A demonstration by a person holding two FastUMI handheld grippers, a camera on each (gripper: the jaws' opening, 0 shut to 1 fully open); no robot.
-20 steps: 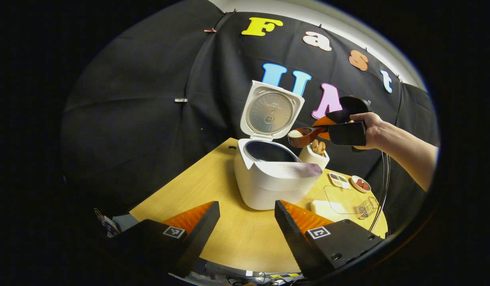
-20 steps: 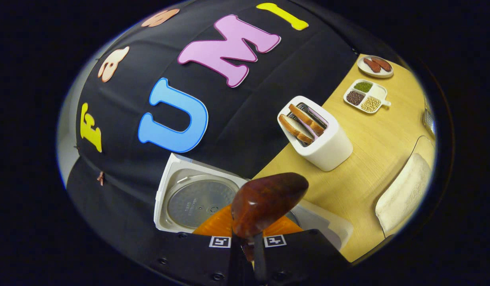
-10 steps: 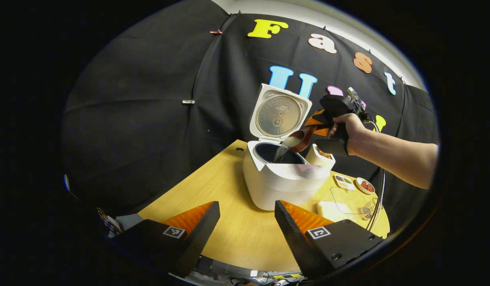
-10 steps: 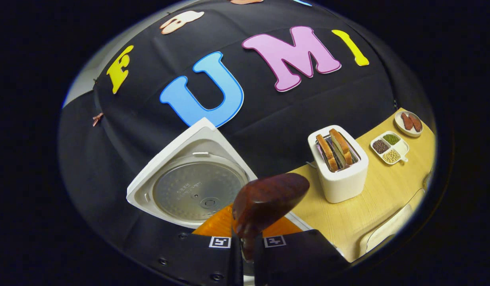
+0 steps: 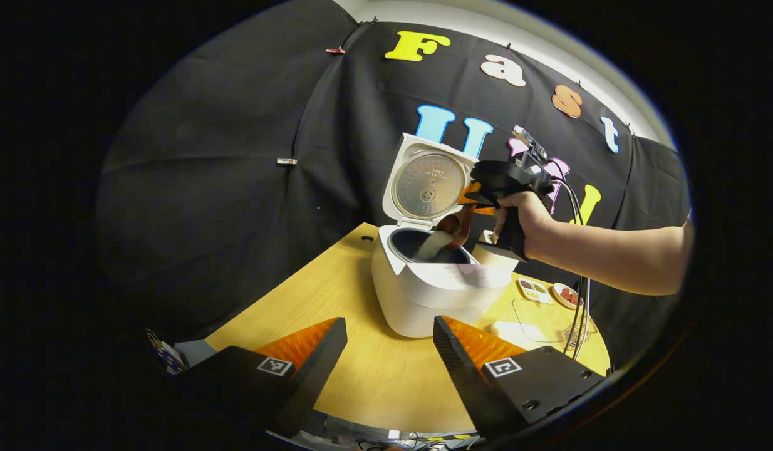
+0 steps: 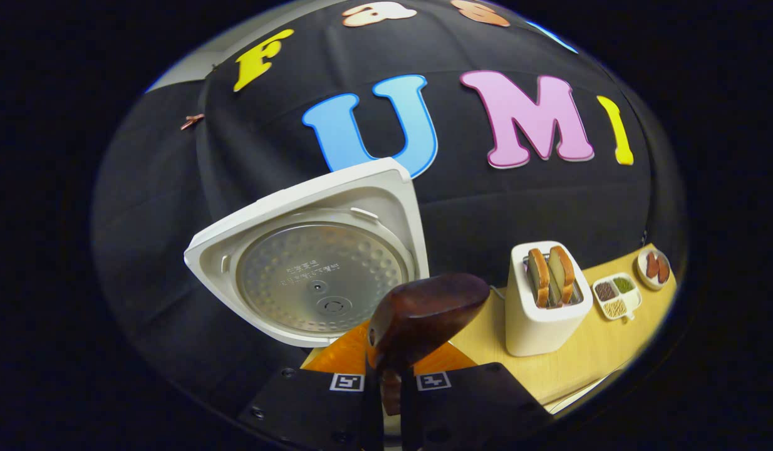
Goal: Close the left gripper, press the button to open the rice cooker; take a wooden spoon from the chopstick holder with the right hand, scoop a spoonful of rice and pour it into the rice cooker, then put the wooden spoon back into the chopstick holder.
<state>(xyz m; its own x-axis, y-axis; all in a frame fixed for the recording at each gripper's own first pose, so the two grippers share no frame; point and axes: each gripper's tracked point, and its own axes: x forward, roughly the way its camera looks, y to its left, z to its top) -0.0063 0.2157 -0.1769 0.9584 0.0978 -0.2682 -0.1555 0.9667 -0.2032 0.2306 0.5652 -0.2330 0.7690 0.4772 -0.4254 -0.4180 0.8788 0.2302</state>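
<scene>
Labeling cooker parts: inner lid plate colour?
Silvery grey dimpled metal inner lid plate, inside the white lid; clearest in right gripper view.

Count of objects on the light wooden table (image 5: 361,376) and above it.

One white rice cooker (image 5: 436,294) with one raised lid (image 6: 311,275); one dark brown wooden spoon (image 6: 424,316); one white toaster (image 6: 545,322) holding two slices of toast (image 6: 550,275); one white divided dish (image 6: 616,295) with three compartments of grains; one small round plate (image 6: 653,268) bearing two reddish pieces; two handheld grippers, namely the left gripper (image 5: 389,341) and the right gripper (image 6: 390,382).
</scene>
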